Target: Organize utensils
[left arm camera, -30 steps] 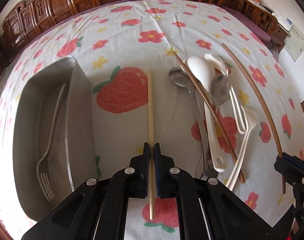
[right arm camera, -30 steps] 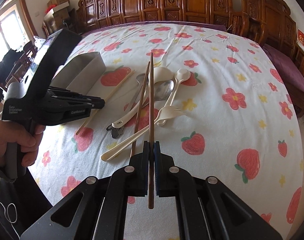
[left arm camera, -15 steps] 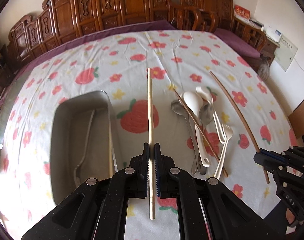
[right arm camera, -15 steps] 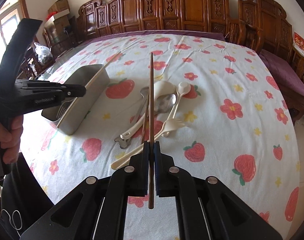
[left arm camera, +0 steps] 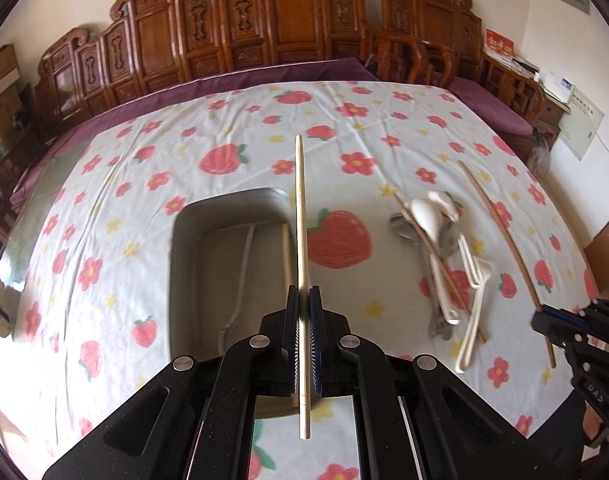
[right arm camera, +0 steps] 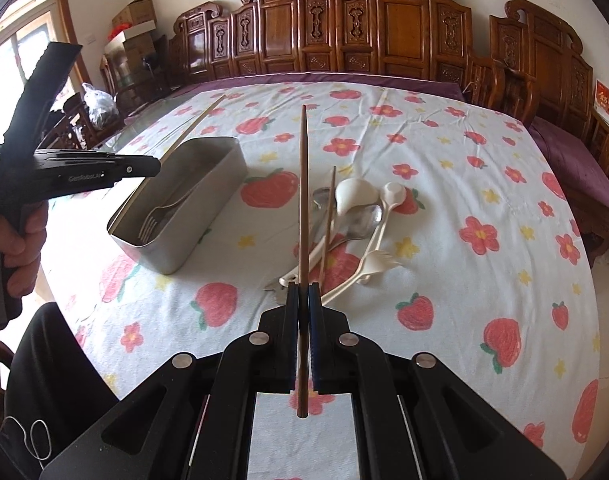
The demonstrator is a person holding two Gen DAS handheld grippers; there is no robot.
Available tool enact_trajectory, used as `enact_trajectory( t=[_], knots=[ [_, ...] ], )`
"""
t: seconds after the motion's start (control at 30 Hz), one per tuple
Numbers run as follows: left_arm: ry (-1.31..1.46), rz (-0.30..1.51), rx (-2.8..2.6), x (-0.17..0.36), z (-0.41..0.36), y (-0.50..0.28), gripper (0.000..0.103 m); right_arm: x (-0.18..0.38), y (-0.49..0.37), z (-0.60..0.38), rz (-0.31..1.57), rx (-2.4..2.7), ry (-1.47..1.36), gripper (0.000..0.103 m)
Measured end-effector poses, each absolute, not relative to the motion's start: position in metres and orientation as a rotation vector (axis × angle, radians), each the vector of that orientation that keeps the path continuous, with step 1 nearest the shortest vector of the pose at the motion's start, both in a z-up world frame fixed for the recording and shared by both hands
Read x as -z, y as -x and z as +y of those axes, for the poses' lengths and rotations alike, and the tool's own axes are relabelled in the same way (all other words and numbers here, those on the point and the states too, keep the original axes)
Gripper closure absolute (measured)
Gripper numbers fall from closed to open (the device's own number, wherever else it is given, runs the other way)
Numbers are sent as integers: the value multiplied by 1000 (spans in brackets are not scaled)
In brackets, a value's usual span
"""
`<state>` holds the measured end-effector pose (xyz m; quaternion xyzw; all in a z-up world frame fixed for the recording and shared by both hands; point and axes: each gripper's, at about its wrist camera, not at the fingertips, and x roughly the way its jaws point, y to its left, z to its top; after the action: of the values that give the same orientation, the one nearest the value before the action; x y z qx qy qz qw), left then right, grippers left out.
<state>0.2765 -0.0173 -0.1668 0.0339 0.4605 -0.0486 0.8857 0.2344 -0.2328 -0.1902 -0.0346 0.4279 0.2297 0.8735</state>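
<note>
My left gripper point(left arm camera: 303, 300) is shut on a light wooden chopstick point(left arm camera: 300, 216), held in the air over the right wall of the steel tray point(left arm camera: 184, 224). The tray holds a metal fork point(right arm camera: 156, 216) and another light chopstick point(left arm camera: 285, 252). My right gripper point(right arm camera: 303, 300) is shut on a dark brown chopstick point(right arm camera: 303, 184), held above the pile of utensils point(right arm camera: 352, 216): white spoons, metal spoons, a white spork and a second dark chopstick point(right arm camera: 327, 220). The right gripper and its chopstick point(left arm camera: 500, 236) also show in the left wrist view.
A strawberry and flower tablecloth point(left arm camera: 224, 160) covers the round table. Carved wooden chairs point(left arm camera: 288, 32) ring the far side. The left gripper's body point(right arm camera: 76, 168) and the person's hand point(right arm camera: 20, 240) are at the left of the right wrist view.
Both grippers have risen off the table with their chopsticks. The left one has moved left, so its light chopstick now hangs over the tray's right wall.
</note>
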Motion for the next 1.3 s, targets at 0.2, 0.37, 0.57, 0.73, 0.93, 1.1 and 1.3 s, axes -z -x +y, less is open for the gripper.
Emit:
enact_trajectory(
  t=[0.2, 0.37, 0.57, 0.73, 0.93, 1.1, 1.3],
  knots=[
    [-67, 968, 47, 177, 9, -285, 99, 186, -229, -222, 888, -502, 70, 97],
    [-8, 972, 40, 184, 27, -291, 99, 181, -231, -209, 887, -509, 68, 97],
    [3, 977, 44, 191, 37, -293, 99, 173, -242, -181, 890, -518, 68, 97],
    [18, 972, 62, 191, 42, -293, 99, 165, -252, -152, 887, -526, 75, 97],
    [17, 977, 71, 190, 51, -292, 76, 163, -254, -127, 891, -548, 90, 97],
    [14, 925, 87, 179, 63, -281, 76, 171, -257, -114, 913, -542, 110, 97],
    [32, 878, 110, 166, 79, -263, 76, 179, -270, -91, 935, -543, 88, 97]
  ],
)
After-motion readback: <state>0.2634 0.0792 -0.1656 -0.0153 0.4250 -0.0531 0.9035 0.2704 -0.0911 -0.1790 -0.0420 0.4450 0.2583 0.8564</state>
